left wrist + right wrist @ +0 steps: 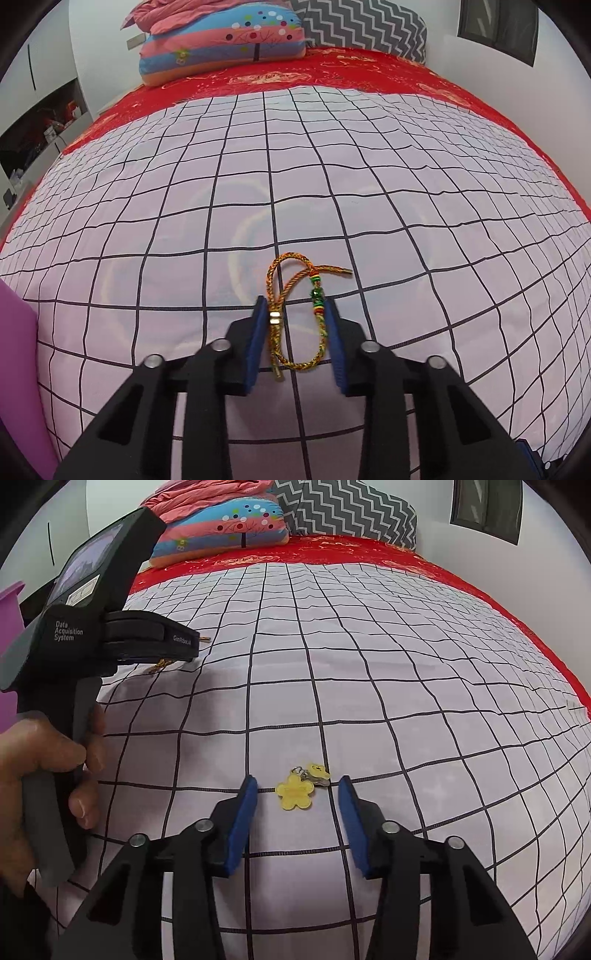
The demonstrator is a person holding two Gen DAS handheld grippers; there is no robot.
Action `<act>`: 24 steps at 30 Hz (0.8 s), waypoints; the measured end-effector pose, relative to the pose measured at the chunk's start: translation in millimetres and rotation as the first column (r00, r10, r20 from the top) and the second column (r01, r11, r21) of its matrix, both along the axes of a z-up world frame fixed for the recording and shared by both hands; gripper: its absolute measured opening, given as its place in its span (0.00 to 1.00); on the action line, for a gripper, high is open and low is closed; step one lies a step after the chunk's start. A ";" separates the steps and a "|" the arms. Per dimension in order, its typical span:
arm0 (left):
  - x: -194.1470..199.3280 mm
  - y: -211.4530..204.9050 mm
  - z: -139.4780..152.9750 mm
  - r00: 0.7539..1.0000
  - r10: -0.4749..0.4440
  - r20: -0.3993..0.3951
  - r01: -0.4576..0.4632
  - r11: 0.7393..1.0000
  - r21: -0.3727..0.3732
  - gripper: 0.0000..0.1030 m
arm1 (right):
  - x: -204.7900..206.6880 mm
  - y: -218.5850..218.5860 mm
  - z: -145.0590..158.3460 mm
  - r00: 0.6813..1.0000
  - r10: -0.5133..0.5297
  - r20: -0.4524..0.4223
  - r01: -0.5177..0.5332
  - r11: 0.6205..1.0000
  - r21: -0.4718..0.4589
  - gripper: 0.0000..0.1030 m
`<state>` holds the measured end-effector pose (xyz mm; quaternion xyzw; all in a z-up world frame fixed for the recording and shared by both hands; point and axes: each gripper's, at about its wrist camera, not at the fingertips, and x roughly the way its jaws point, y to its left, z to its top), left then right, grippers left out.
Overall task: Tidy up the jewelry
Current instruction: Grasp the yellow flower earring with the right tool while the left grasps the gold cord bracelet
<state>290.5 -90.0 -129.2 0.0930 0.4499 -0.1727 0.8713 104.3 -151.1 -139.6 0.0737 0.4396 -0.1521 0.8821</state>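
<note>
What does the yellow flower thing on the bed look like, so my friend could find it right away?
Look at the big bed with the white sheet crossed by black grid lines. Near its front, between the blue fingers of the right gripper, lie the yellow flower charms, see-through plastic joined by a small metal clip. The only other jewelry is a braided orange cord bracelet, so the yellow petals give it away.

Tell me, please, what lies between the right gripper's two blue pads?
The yellow flower charm lies on the checked sheet between the right gripper pads, touching neither, as the right wrist view shows.
</note>
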 end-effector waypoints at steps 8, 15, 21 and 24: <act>-6.5 2.4 2.7 1.000 0.003 -0.002 -0.003 1.000 0.001 0.12 | -1.1 -2.8 0.9 1.000 0.018 0.003 -0.018 1.000 0.025 0.10; -25.1 20.3 8.3 0.999 0.030 -0.026 -0.030 1.000 -0.008 0.12 | -7.9 -11.4 4.9 0.999 0.036 0.030 -0.039 0.995 0.097 0.10; -62.3 32.3 14.1 0.999 0.027 -0.041 -0.027 1.000 -0.007 0.12 | -18.0 -9.5 8.8 0.997 0.079 0.013 -0.080 0.991 0.105 0.10; -82.3 38.1 19.3 0.999 0.025 -0.043 -0.025 1.000 -0.004 0.12 | -26.0 -12.7 12.6 0.996 0.083 0.010 -0.084 0.990 0.112 0.10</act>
